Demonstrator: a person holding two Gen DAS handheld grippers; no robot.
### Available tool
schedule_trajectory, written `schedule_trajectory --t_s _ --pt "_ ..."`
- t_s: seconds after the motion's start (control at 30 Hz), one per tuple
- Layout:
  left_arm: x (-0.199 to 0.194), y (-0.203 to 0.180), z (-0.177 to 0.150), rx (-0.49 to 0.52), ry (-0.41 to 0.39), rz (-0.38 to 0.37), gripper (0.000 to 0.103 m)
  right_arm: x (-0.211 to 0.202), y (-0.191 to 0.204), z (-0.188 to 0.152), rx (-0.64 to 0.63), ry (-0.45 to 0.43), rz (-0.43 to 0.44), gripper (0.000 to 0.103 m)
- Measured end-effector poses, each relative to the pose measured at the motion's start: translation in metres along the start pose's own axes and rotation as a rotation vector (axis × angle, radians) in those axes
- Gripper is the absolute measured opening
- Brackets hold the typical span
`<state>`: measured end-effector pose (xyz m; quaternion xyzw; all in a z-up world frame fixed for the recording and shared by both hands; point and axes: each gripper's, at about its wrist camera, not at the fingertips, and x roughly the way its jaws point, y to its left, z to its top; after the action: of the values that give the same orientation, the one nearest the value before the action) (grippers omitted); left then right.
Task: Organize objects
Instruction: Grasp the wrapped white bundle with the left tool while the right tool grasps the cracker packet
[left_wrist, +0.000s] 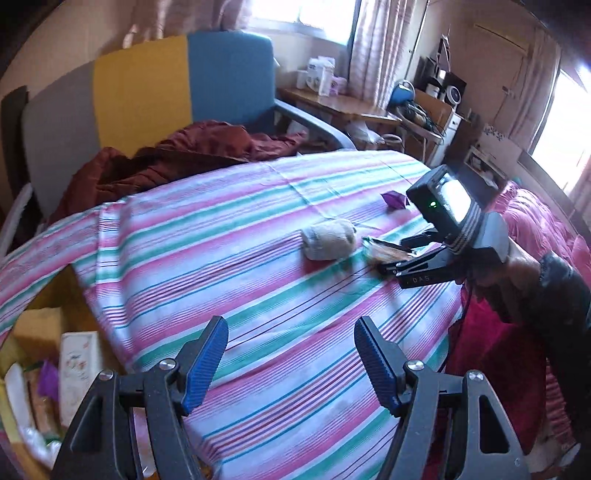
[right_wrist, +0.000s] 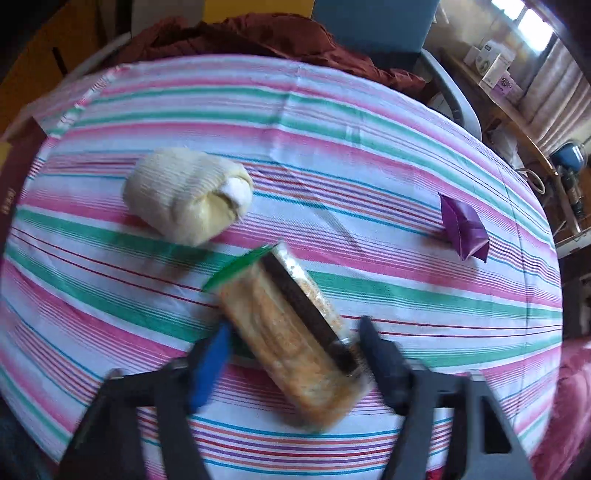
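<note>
Down at the right gripper (right_wrist: 295, 354), the jaws stood partly apart on either side of a clear-wrapped snack packet (right_wrist: 291, 332), which lay between them on the striped cloth (right_wrist: 332, 122). The right-hand finger looked to be at the packet's edge, while the blue pad on the left seemed just clear of it; blur kept me from telling whether either truly pressed. I would call that a grip about to be taken, not yet secured.

From the packet, a rolled pair of cream socks (right_wrist: 184, 199) sat at about ten o'clock, near but apart. A small purple folded-paper piece (right_wrist: 463, 229) lay at about two o'clock, well apart. Beyond the cloth's far edge, at twelve o'clock, a rumpled dark red garment (right_wrist: 258, 37) was heaped against a chair.

The left gripper (left_wrist: 291, 354) hung above bare cloth with its jaws wide apart and nothing between them. From it, the socks (left_wrist: 328, 240) were at twelve o'clock, and the right gripper (left_wrist: 391, 264), a person's hand behind it, was at one o'clock.

The step in hand seemed to be picking up the packet. Next, the jaws would need to close squarely across its width, gently enough not to crush it, before lifting it toward wherever it belongs.
</note>
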<state>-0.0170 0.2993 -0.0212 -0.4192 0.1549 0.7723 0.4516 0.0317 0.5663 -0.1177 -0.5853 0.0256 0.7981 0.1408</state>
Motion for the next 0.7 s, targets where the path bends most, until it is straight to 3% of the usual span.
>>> schedule_trajectory --t_s 0.3,0.4,0.7 --pt "0.062 -0.021 0.033 0.038 0.090 -0.051 0.072 -0.004 0.005 -0.005 0.017 -0.033 -0.012 0.053" --pt "0.087 -0.027 0.050 0.008 0.129 -0.088 0.075 -0.003 0.003 -0.007 0.038 -0.028 -0.044 0.053" --pt "0.152 -0.040 0.089 -0.082 0.154 -0.078 0.084 -0.004 -0.011 -0.010 0.099 -0.010 -0.077 0.054"
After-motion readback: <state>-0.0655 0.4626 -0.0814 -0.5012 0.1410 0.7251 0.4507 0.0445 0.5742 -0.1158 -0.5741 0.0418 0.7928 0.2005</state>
